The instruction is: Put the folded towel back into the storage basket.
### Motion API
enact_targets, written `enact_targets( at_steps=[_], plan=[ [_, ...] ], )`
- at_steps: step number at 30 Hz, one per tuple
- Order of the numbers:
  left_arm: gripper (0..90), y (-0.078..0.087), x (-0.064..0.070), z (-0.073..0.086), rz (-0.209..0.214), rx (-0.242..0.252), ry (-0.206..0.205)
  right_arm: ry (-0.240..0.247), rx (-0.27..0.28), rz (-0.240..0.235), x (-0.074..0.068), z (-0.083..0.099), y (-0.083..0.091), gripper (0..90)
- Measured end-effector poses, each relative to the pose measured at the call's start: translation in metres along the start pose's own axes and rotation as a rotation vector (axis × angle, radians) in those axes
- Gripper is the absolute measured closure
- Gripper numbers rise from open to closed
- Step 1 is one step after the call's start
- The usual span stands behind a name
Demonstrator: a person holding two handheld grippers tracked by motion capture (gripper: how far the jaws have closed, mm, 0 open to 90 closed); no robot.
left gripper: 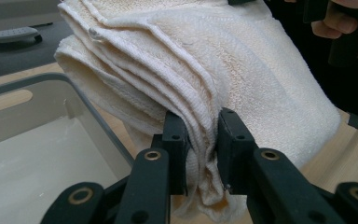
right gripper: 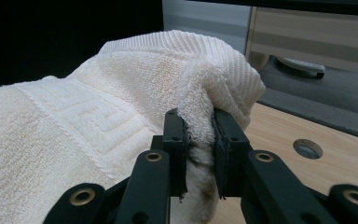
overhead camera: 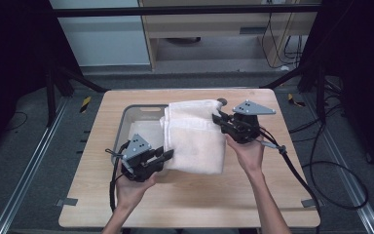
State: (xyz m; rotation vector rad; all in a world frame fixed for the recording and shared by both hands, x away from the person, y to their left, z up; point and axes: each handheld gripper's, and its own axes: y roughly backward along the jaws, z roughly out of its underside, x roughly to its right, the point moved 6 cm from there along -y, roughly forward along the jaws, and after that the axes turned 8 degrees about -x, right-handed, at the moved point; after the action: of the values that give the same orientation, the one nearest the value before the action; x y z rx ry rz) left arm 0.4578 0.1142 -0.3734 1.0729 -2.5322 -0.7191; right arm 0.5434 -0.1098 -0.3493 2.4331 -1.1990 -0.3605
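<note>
The folded towel (overhead camera: 195,136) hides the grey bin's (overhead camera: 126,122) right side.

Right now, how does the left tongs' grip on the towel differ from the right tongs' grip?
The left tongs pinch the towel at its near left corner, beside the bin; the right tongs pinch its far right edge. The left bite holds several folded layers, the right a bunched ribbed hem. Both are shut on it.
</note>
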Motion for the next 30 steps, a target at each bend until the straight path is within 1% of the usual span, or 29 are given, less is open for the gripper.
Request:
enact_targets(
  at_steps=[4,6,9,10,11,12,15,16,19,20,27,28,29,30],
  plan=[
    [74.5,0.004,-0.006,0.000,-0.007,0.010,0.014,0.007,0.003,-0.002,-0.004,-0.005,-0.004,77.2],
    [74.5,0.008,-0.011,0.001,-0.016,0.010,0.021,0.008,0.004,-0.009,-0.007,-0.008,-0.010,77.2],
    [74.5,0.010,-0.015,0.002,-0.023,0.014,0.028,0.012,0.003,-0.012,-0.010,-0.010,-0.014,77.2],
    [74.5,0.011,-0.016,0.003,-0.027,0.016,0.033,0.014,0.004,-0.017,-0.013,-0.011,-0.018,77.2],
    [74.5,0.013,-0.018,0.004,-0.031,0.014,0.033,0.014,0.004,-0.017,-0.013,-0.011,-0.018,77.2],
    [74.5,0.015,-0.021,0.005,-0.041,0.017,0.036,0.015,0.005,-0.023,-0.016,-0.013,-0.022,77.2],
    [74.5,0.016,-0.024,0.006,-0.049,0.019,0.039,0.014,0.006,-0.029,-0.018,-0.014,-0.025,77.2],
    [74.5,0.018,-0.026,0.007,-0.060,0.021,0.038,0.018,0.008,-0.029,-0.020,-0.016,-0.028,77.2],
    [74.5,0.020,-0.029,0.007,-0.064,0.025,0.043,0.019,0.009,-0.033,-0.022,-0.018,-0.031,77.1],
    [74.5,0.022,-0.030,0.007,-0.066,0.024,0.044,0.021,0.010,-0.036,-0.024,-0.020,-0.035,77.1],
    [74.5,0.029,-0.041,0.010,-0.085,0.032,0.065,0.021,0.003,-0.046,-0.032,-0.028,-0.045,77.1],
    [74.4,0.031,-0.045,0.011,-0.086,0.035,0.075,0.026,0.004,-0.048,-0.035,-0.030,-0.048,77.2],
    [74.5,0.031,-0.045,0.011,-0.086,0.035,0.075,0.026,0.004,-0.048,-0.035,-0.030,-0.048,77.2],
    [74.4,0.033,-0.048,0.012,-0.091,0.036,0.082,0.027,0.005,-0.051,-0.038,-0.032,-0.051,77.1]
  ],
)
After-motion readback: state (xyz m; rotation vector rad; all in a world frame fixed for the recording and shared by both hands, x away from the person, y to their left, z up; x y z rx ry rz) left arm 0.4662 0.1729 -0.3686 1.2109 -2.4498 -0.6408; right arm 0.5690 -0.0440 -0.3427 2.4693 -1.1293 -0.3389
